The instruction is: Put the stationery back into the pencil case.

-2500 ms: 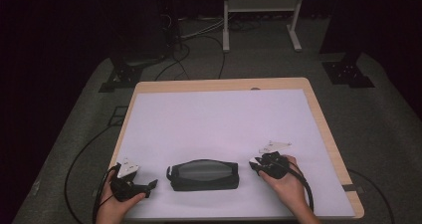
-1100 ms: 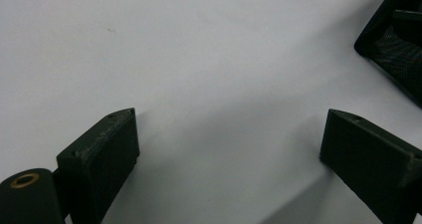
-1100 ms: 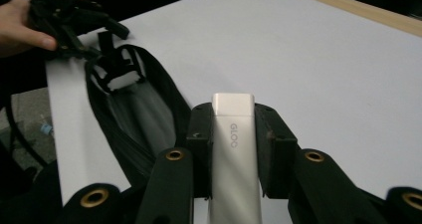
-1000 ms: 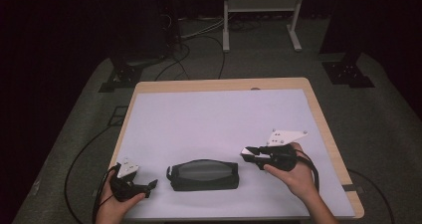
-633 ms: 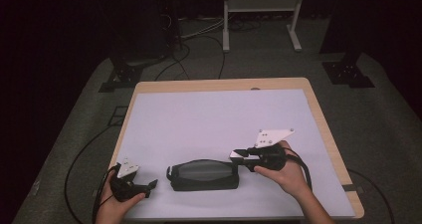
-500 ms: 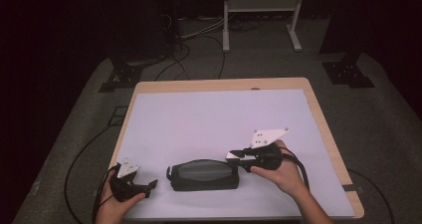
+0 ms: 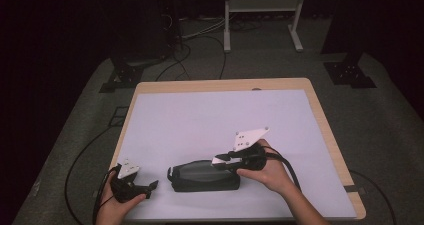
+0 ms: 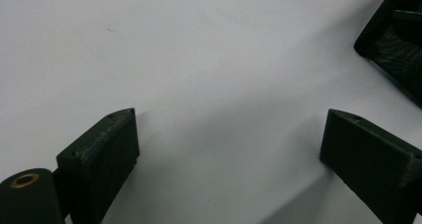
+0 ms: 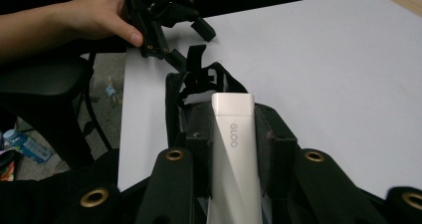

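Note:
A black zip pouch point(image 7: 200, 177) lies lengthwise near the table's front edge, and its mesh-lined open end point(image 9: 175, 92) faces away in the right gripper view. My right gripper point(image 7: 219, 161) is over the pouch's right end, shut on a white glue stick point(image 9: 234, 149) marked GLOO. The stick's tip points along the pouch toward its far end. My left gripper point(image 7: 150, 185) rests on the white table top point(image 7: 225, 120) left of the pouch, with its jaws wide open around bare table point(image 8: 229, 129). A corner of the pouch point(image 8: 398, 50) sits just beyond its right jaw.
The white sheet covers a wooden table whose edge point(image 7: 330, 135) shows at the right. Cables point(image 7: 80, 165) trail from both grippers off the front. On the dark floor behind stand a white-legged frame point(image 7: 260, 15) and black stands point(image 7: 350, 70).
My right gripper has lifted and swung left from beside the pouch's right end to over it. The left gripper has stayed in place.

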A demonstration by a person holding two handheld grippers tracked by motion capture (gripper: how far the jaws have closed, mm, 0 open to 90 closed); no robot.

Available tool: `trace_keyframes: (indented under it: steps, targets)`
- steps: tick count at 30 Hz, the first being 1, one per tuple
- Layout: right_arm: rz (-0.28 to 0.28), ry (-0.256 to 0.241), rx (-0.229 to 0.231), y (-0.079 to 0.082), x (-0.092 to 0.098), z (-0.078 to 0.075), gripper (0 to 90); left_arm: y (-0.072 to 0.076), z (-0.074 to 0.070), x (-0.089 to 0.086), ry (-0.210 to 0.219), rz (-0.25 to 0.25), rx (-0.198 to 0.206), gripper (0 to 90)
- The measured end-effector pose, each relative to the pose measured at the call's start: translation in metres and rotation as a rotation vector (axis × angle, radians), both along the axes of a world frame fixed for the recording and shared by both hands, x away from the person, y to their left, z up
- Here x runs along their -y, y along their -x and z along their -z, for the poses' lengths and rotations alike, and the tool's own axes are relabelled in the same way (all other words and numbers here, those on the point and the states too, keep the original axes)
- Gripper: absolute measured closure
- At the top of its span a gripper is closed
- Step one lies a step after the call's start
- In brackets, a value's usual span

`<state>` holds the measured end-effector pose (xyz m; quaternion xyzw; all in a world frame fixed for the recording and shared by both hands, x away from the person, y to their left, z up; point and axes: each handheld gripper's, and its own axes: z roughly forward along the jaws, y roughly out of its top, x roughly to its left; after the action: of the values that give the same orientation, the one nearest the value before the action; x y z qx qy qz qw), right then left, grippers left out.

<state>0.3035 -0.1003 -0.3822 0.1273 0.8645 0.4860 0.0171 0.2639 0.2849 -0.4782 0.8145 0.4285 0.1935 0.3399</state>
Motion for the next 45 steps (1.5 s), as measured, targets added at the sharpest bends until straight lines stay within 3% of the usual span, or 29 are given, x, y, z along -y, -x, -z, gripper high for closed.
trace_keyframes:
  steps: [12, 22, 28, 38, 45]
  targets:
    - [-0.07, 0.054, 0.008, -0.005, -0.028, 0.008, 70.5, 0.0, 0.0, 0.0, 0.0, 0.001, -0.002, 7.6]
    - [-0.107, 0.115, 0.044, -0.007, -0.05, 0.017, 70.5, 0.0, 0.0, 0.0, 0.0, 0.001, -0.003, 7.6]
    - [-0.125, 0.12, 0.048, -0.007, -0.057, 0.019, 70.5, 0.0, 0.0, 0.0, 0.0, 0.001, -0.003, 7.6]
    - [-0.154, 0.17, 0.064, -0.006, -0.068, 0.024, 70.4, 0.0, 0.0, 0.0, 0.0, 0.001, -0.003, 7.6]
    - [-0.152, 0.172, 0.055, -0.007, -0.069, 0.025, 70.4, 0.0, 0.0, 0.0, 0.0, 0.0, -0.003, 7.6]
